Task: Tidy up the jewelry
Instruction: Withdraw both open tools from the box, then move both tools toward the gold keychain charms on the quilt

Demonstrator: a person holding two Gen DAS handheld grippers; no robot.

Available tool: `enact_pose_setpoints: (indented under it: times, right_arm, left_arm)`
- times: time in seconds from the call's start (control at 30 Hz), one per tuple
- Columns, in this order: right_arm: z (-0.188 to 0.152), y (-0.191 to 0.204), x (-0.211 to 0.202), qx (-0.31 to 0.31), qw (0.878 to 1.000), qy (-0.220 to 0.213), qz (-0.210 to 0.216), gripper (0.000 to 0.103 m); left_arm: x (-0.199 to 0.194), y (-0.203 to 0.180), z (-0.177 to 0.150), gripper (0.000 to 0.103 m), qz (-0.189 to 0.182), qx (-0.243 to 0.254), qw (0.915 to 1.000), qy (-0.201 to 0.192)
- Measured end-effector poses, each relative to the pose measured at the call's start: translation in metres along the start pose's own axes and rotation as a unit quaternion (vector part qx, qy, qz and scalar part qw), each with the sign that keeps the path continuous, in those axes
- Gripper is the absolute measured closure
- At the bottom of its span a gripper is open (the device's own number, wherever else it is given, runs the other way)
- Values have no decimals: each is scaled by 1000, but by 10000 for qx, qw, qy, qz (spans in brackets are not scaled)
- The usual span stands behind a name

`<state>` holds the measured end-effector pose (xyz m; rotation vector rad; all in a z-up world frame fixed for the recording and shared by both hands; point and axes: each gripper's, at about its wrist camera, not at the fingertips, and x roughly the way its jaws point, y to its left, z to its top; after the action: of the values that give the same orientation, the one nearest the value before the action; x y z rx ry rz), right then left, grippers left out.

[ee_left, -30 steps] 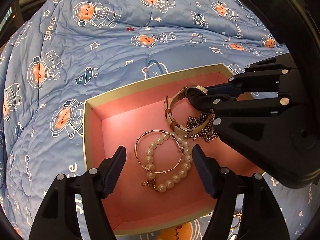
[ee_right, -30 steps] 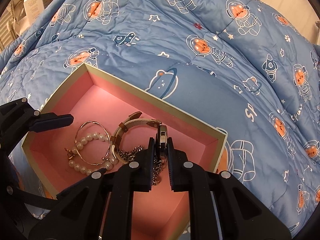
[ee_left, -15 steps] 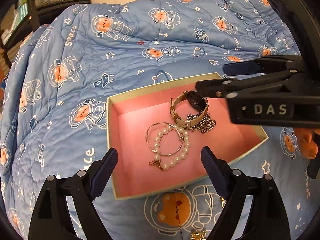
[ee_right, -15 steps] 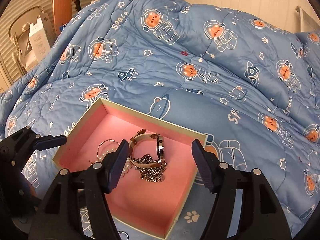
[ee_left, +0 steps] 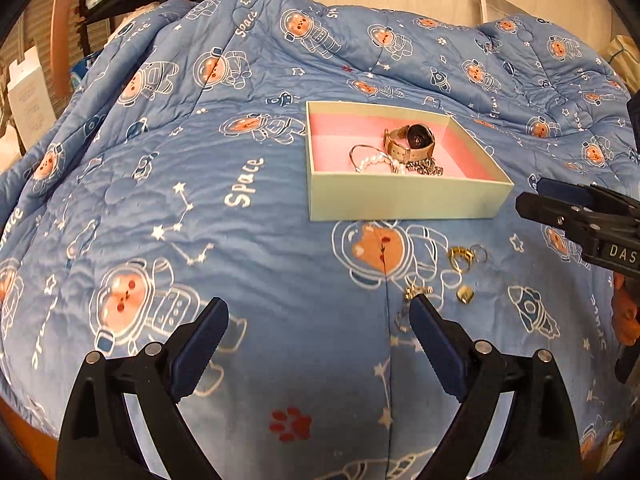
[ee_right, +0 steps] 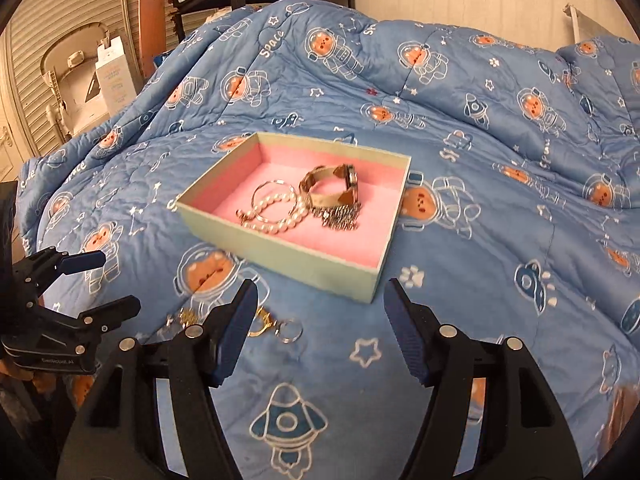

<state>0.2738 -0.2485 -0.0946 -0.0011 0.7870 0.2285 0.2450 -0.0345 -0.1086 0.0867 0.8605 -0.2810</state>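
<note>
Now that the right gripper [ee_right: 318,326] has let go and backed off, spread wide and empty, the watch [ee_right: 334,190] sits in the pink box [ee_right: 288,258], propped on edge, face toward the right wall. Left gripper [ee_left: 318,338] gapes too, with rings [ee_left: 466,258] waiting on the bed.

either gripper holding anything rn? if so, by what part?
Nothing held. Left gripper and right gripper both hang open and empty above the quilt. The watch lies in the box.
</note>
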Motion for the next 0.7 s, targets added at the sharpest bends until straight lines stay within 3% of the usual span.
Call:
enact_pose_setpoints:
  times: [0.17,0.3,0.7]
  right_arm:
    - [-34,13,-3,51,9997,228,113,38]
    - [-49,27,-3,-154,9992,299,226,53]
    - [-51,49,32,-376,9964,627,439,67]
  left_arm:
    - [-11,-5,-24,14,-101,-58,9999,-47]
    - [-11,-12,-37,25,-185,-116,9998,3]
    - [-7,-19,-43,39,-172,-28,9998,-2]
